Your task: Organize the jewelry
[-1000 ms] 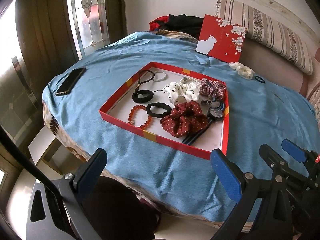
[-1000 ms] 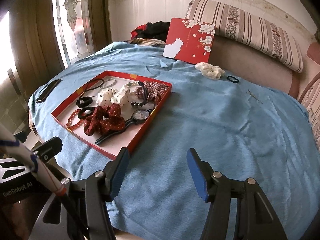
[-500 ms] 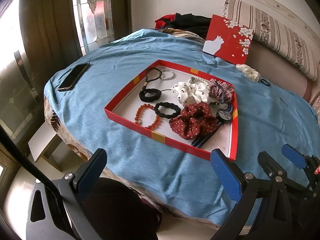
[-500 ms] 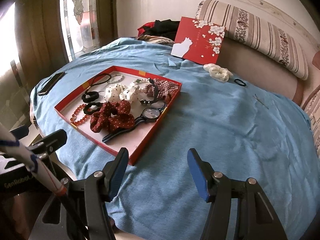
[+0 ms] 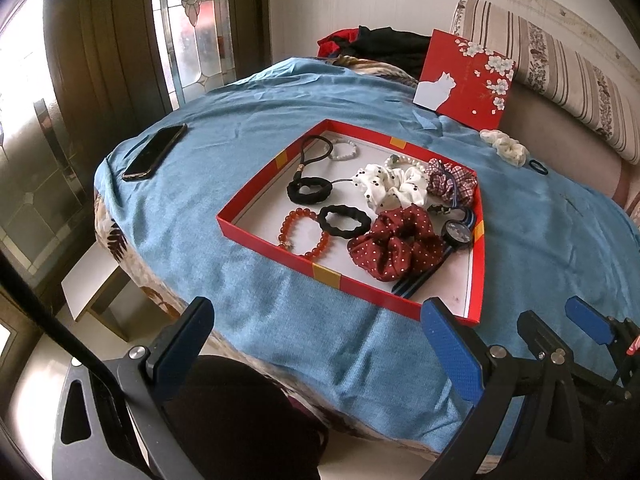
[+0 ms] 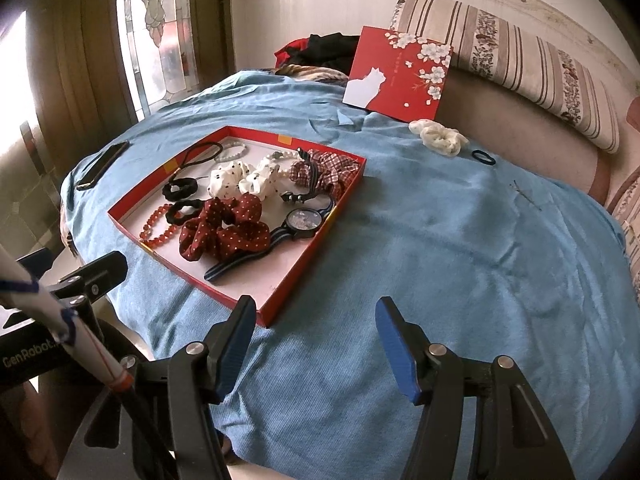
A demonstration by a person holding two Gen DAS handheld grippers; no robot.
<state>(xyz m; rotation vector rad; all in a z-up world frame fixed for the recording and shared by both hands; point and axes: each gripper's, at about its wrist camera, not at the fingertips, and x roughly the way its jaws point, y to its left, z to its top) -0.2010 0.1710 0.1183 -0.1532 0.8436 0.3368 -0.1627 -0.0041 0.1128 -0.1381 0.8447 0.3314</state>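
A red tray [image 5: 320, 270] [image 6: 298, 276] lies on the blue cloth. It holds a dark red dotted scrunchie [image 5: 394, 246] [image 6: 224, 232], a white dotted scrunchie [image 5: 390, 188], a plaid scrunchie [image 5: 454, 182], black hair ties [image 5: 344, 222], an orange bead bracelet [image 5: 306, 234] and a watch [image 5: 456, 234] [image 6: 304, 222]. A cream scrunchie [image 6: 438, 136] and a small black hair tie [image 6: 483, 157] lie on the cloth outside the tray. My left gripper [image 5: 316, 344] is open and empty before the tray's near edge. My right gripper [image 6: 316, 344] is open and empty by the tray's near right corner.
A red lid with a white cat [image 5: 466, 78] [image 6: 400, 74] leans against the striped cushion [image 6: 520, 60] at the back. A phone [image 5: 154, 152] lies at the cloth's left edge. Dark clothes [image 5: 384, 46] are piled behind. A thin pin [image 6: 526, 196] lies on the right.
Both grippers have moved forward toward the tray, which now looms larger in both views. Both stay open and empty.
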